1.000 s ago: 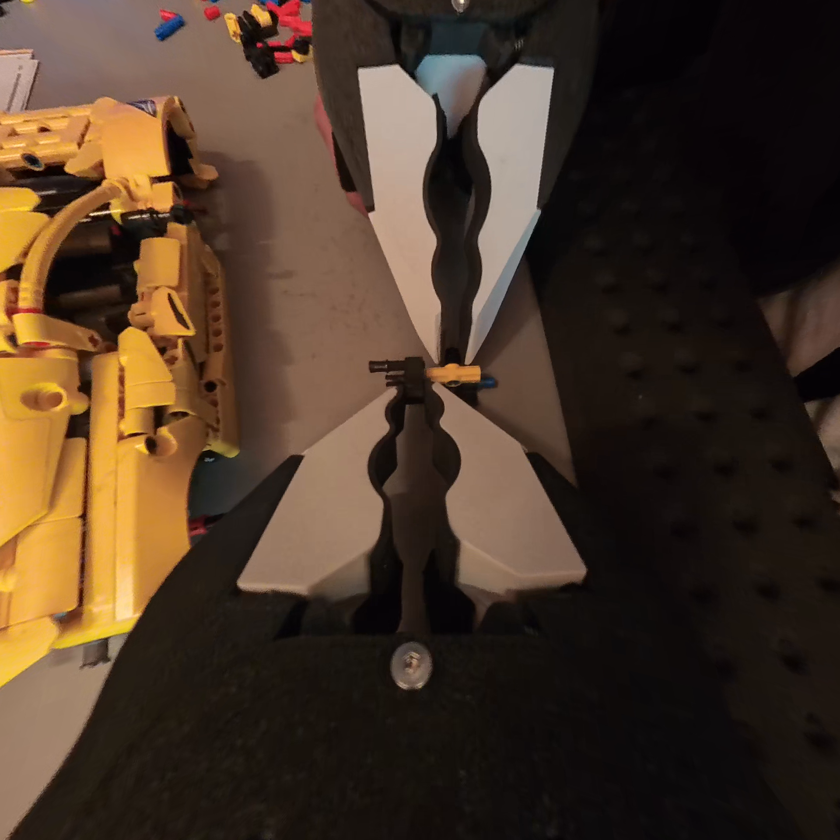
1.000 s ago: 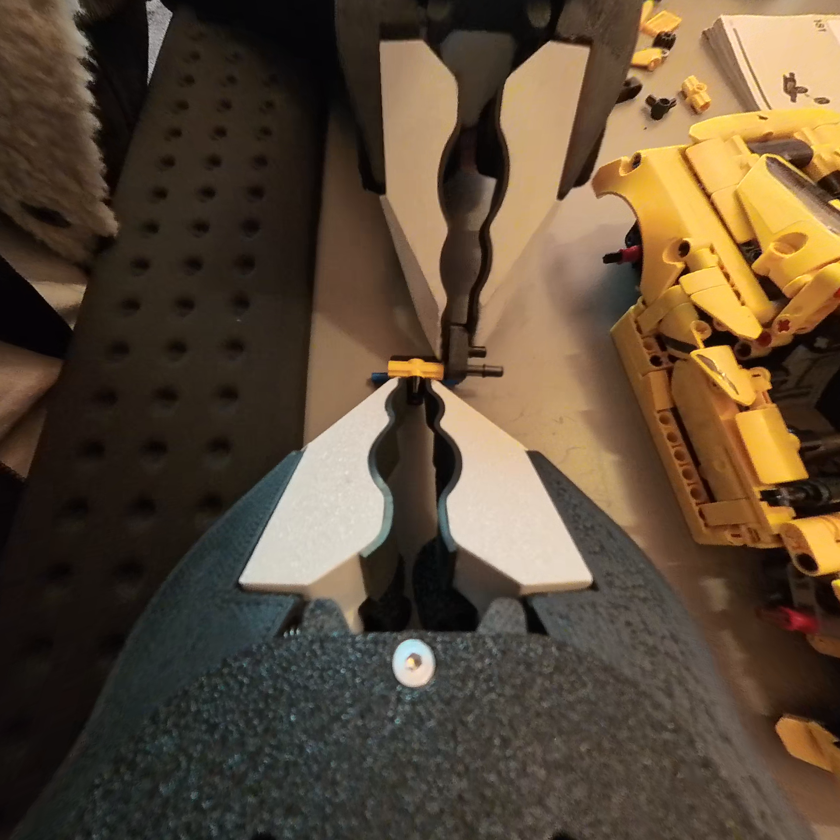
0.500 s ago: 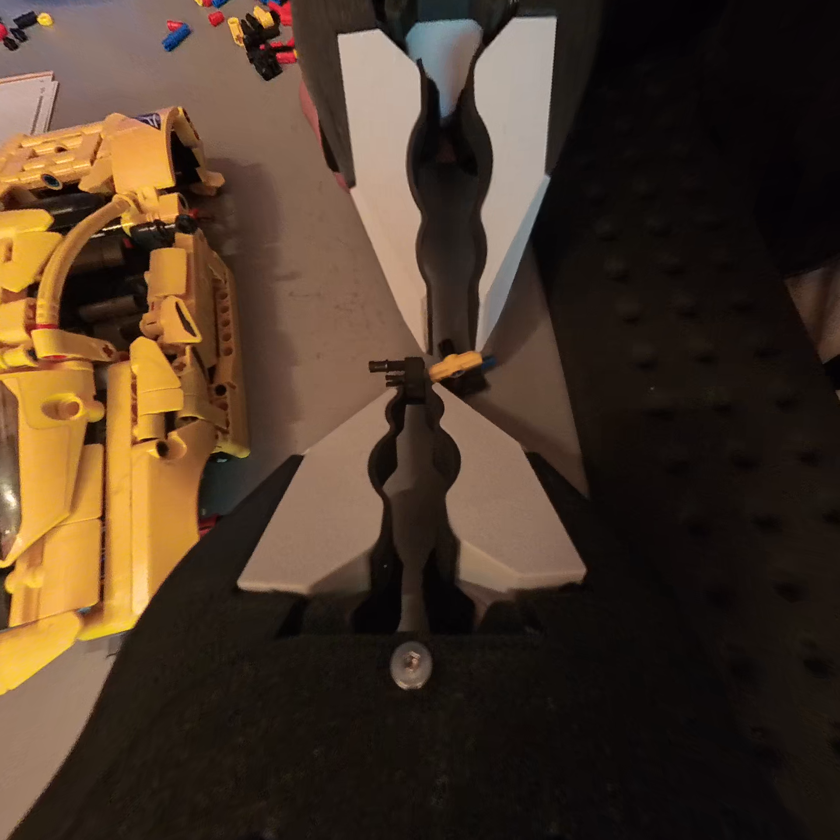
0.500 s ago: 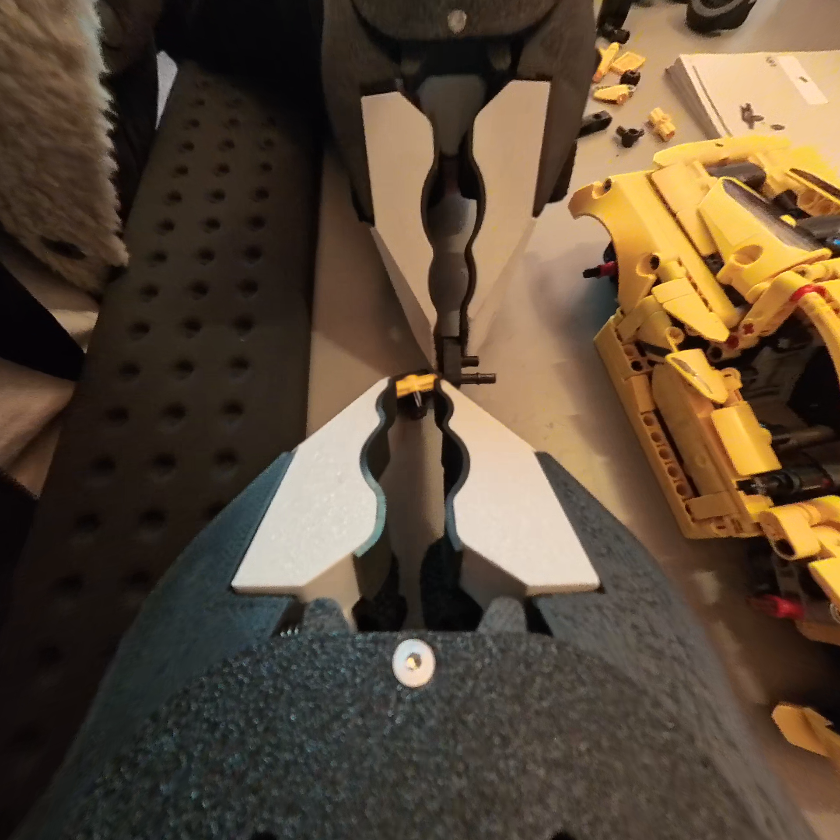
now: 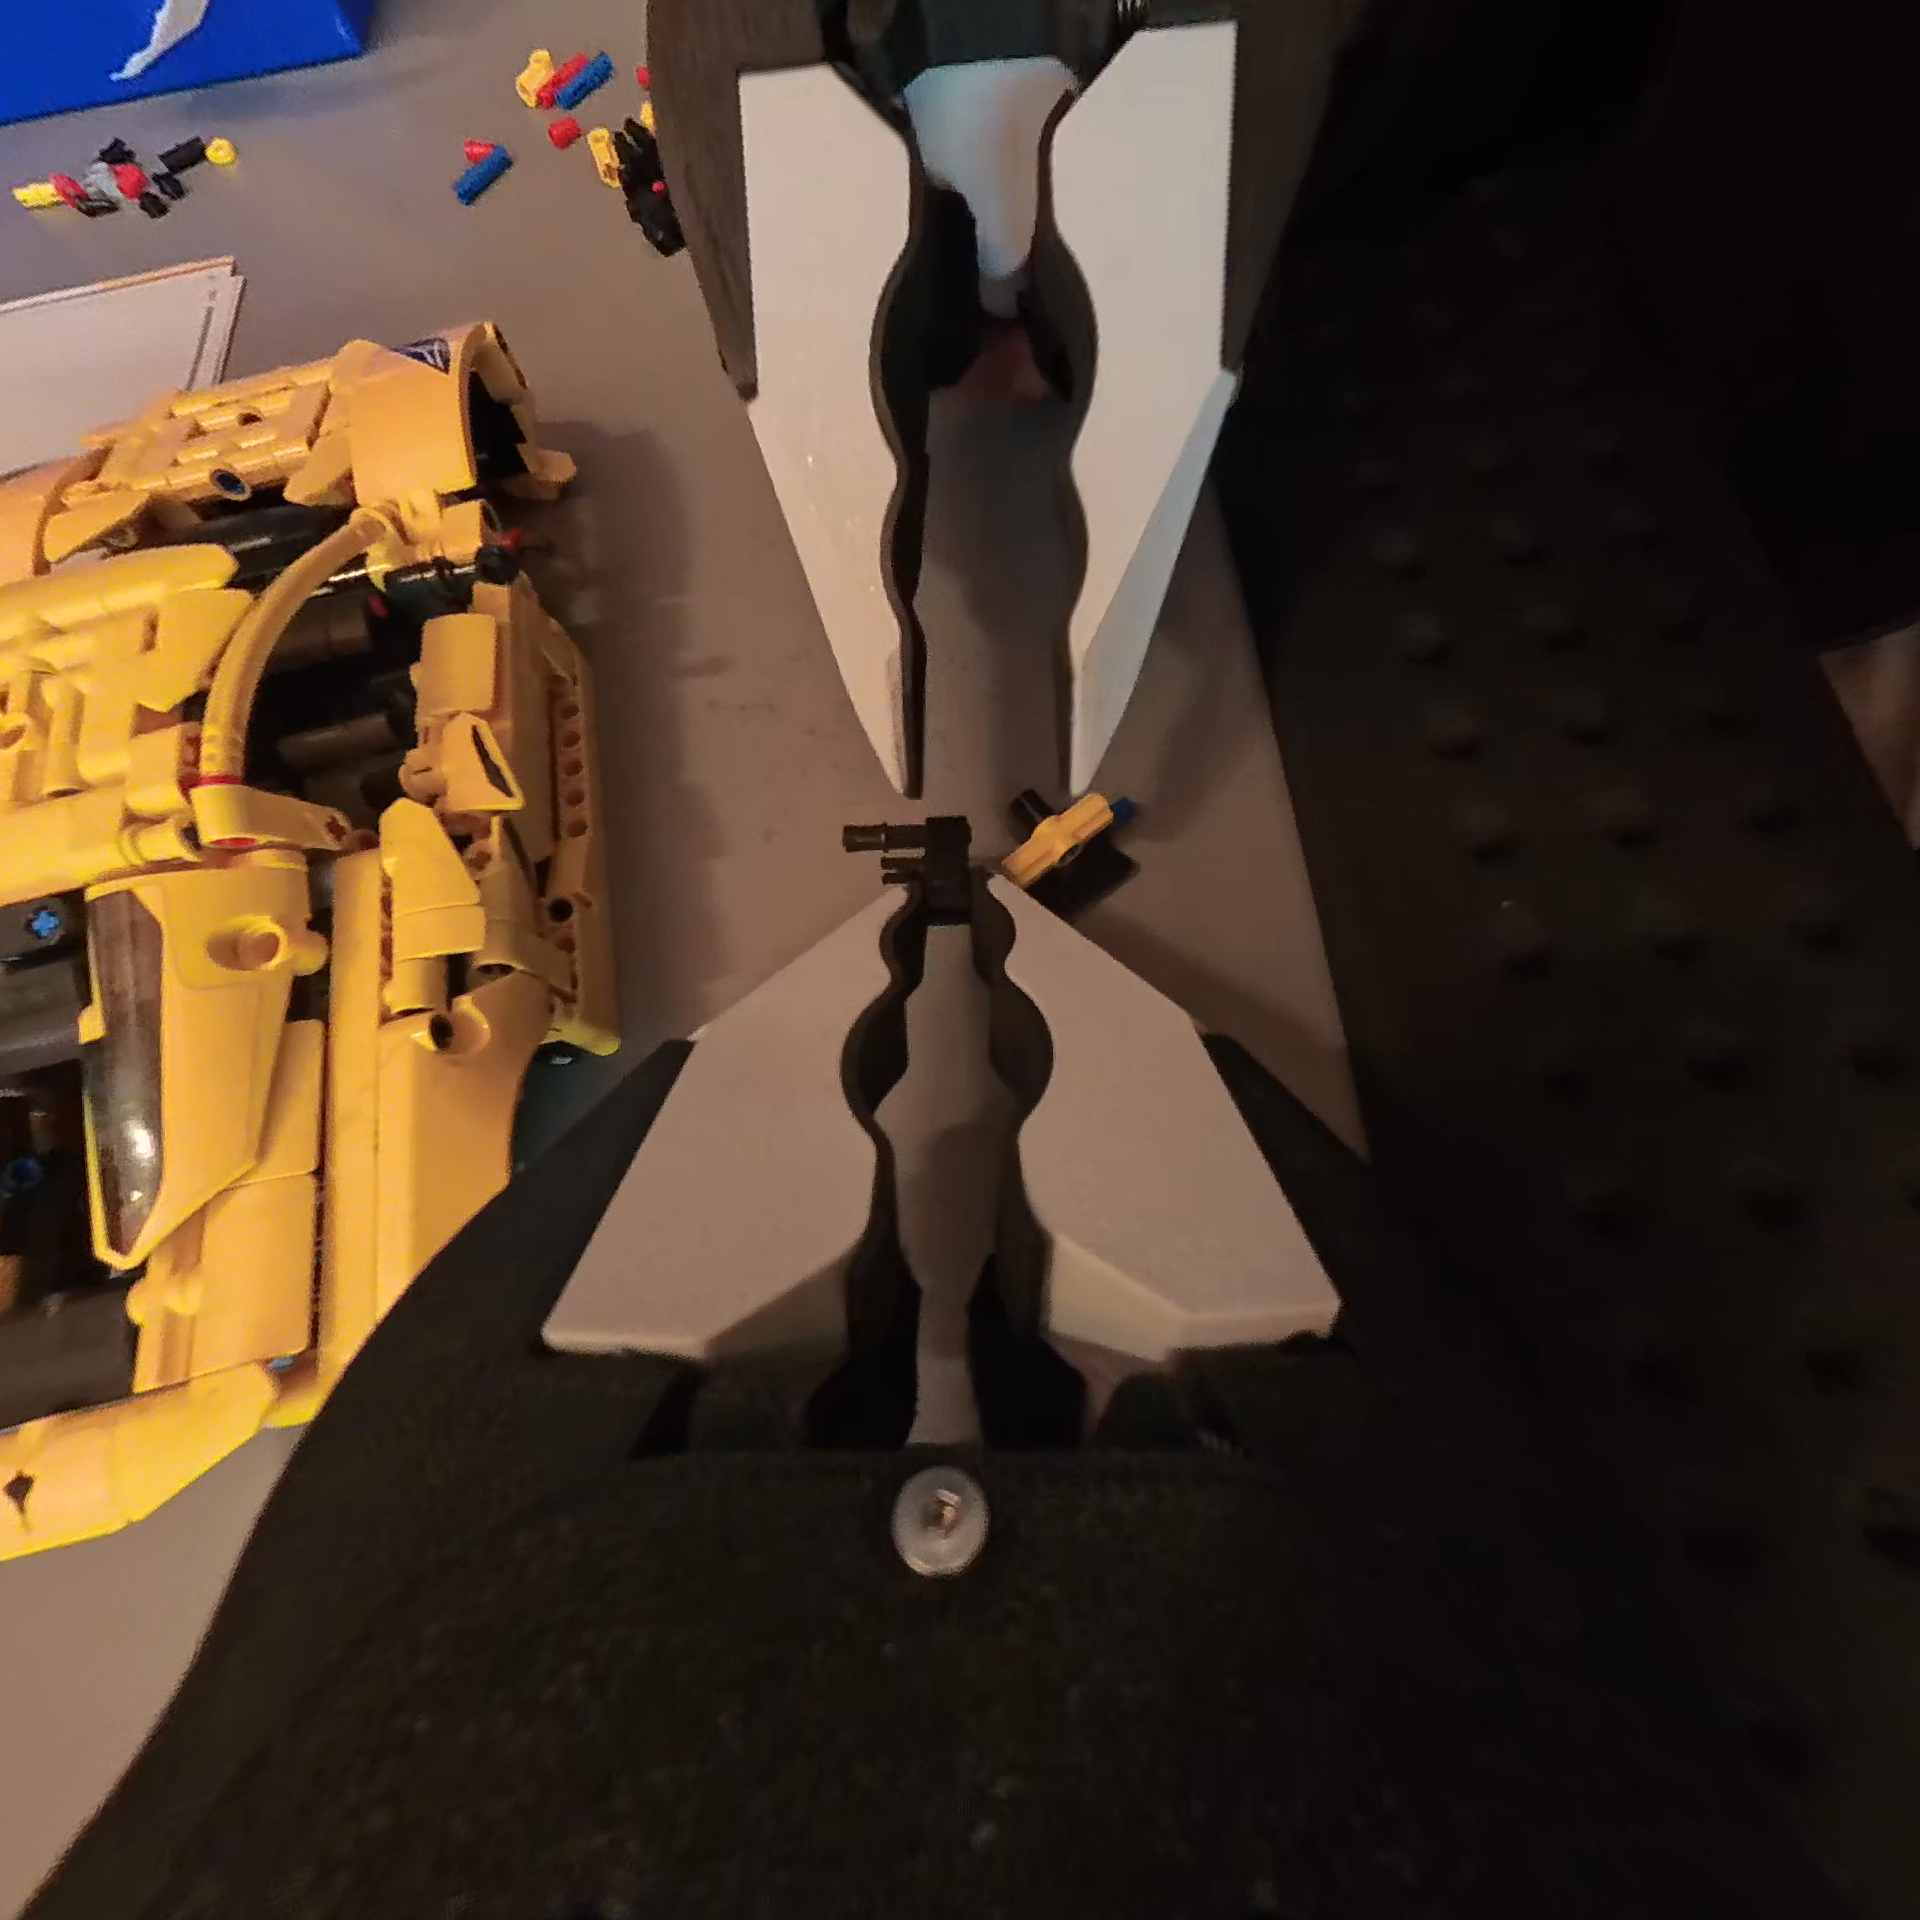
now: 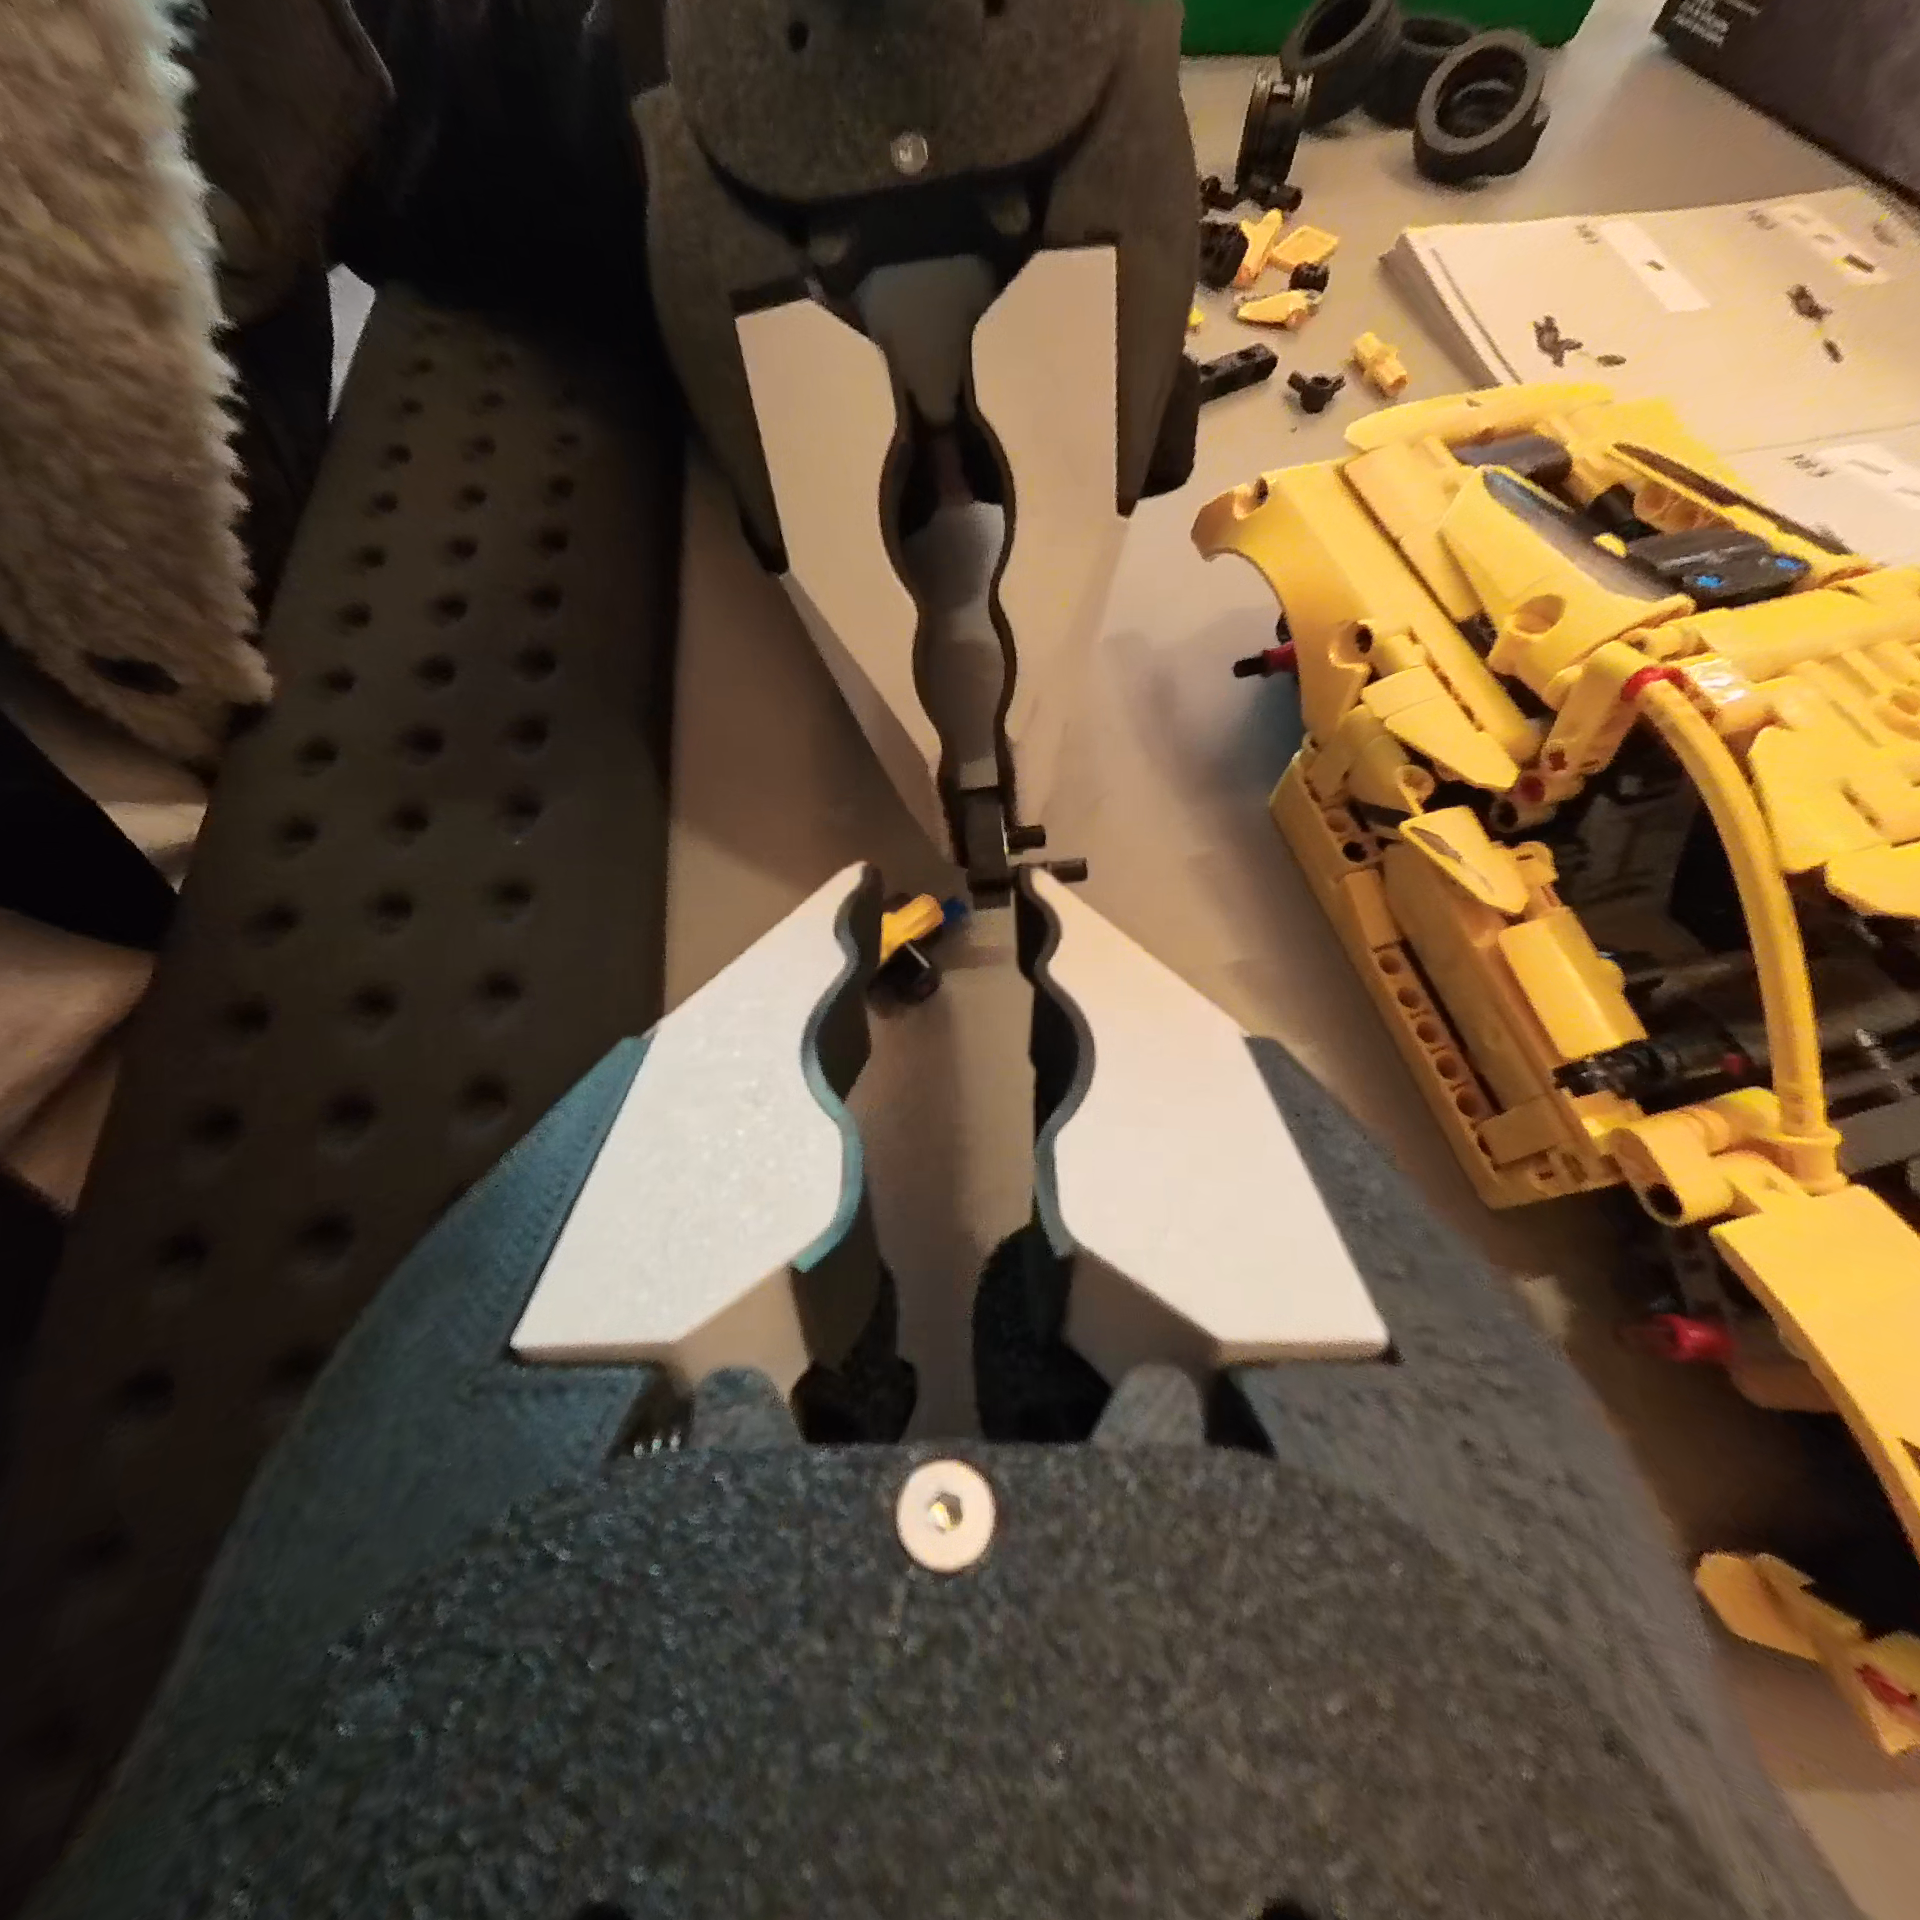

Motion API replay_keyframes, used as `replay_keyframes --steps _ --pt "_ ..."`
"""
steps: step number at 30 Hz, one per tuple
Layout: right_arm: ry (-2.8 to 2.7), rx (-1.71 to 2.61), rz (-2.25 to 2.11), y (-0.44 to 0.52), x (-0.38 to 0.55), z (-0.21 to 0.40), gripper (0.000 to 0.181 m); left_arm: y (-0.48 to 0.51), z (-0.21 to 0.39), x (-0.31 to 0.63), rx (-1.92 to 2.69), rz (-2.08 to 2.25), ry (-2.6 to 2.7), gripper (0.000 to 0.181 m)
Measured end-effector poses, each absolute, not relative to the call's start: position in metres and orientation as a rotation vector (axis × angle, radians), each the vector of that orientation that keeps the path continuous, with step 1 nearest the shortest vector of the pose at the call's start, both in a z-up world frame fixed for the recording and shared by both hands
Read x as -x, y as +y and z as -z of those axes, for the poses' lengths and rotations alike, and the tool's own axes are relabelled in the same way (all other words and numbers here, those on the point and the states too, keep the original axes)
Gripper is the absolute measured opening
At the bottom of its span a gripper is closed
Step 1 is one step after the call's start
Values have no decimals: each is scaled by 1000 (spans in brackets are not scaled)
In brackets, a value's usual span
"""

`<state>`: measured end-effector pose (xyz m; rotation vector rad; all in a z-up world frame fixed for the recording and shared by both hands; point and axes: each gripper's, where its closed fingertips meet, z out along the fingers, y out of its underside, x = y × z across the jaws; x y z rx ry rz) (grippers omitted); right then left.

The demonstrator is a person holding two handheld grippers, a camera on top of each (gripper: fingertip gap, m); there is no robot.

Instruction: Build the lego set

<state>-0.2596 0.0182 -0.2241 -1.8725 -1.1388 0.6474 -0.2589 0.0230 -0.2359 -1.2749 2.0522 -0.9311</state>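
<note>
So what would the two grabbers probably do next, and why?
Probably the right gripper closes on the little yellow piece again. It lies loose on the table beside the open fingers, while the left gripper holds the black connector pinched at its tips, so the two parts are not joined.

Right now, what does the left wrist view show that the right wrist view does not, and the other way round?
Only the left wrist view shows the blue sheet and the red and blue loose pins. Only the right wrist view shows the black tyres and the furry fabric. Both show the yellow car model, the black connector in the shut left gripper, the open right gripper and the loose yellow piece.
</note>
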Motion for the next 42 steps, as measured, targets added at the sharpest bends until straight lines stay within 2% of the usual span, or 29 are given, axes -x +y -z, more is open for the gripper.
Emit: replay_keyframes --steps 4,8,18,26,42 --pt "-1169 1858 -616 17 263 227 26 22 233 259 1293 970 2046 7" --pt "-1171 1848 -581 19 262 226 18 19 232 259 1320 1039 2036 7" --pt "-1137 1833 -601 21 260 220 15 18 224 259 1373 1175 1983 7" --pt "-1124 1905 -697 17 254 230 25 23 235 265 1431 1048 2038 7" --pt "-817 1891 -585 52 215 204 12 44 229 258 1410 940 1887 7"
